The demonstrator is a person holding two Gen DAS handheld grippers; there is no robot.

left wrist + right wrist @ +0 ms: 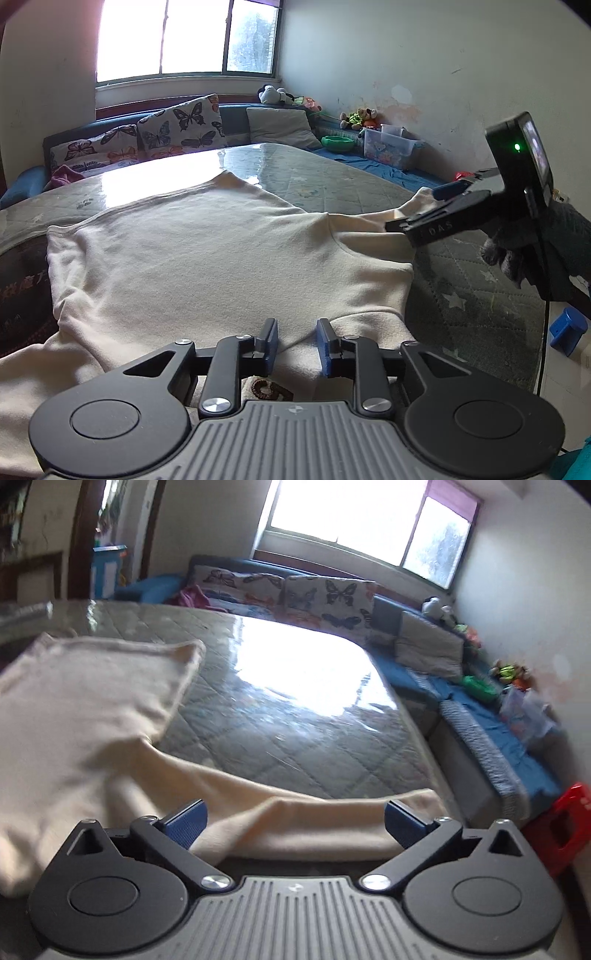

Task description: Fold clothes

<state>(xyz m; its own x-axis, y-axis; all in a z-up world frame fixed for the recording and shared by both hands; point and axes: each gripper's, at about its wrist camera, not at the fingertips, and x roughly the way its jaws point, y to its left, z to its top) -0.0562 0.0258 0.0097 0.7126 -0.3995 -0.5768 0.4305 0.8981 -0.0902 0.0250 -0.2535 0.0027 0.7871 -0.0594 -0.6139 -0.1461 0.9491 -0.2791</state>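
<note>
A cream sweatshirt lies spread on the quilted table under its glossy cover. My left gripper is at the garment's near edge, its blue pads closed on a raised fold of the cloth, with a brown printed label just below. At the right, a gloved hand holds my right gripper over the sleeve. In the right wrist view, the right gripper stands wide open. The sleeve lies flat between and beyond its pads, untouched by them. The sweatshirt's body is to the left.
A blue sofa with butterfly cushions runs behind the table. A green bowl, a clear plastic box and soft toys sit along the right wall. A blue block lies beside the table, and a red stool stands near its right corner.
</note>
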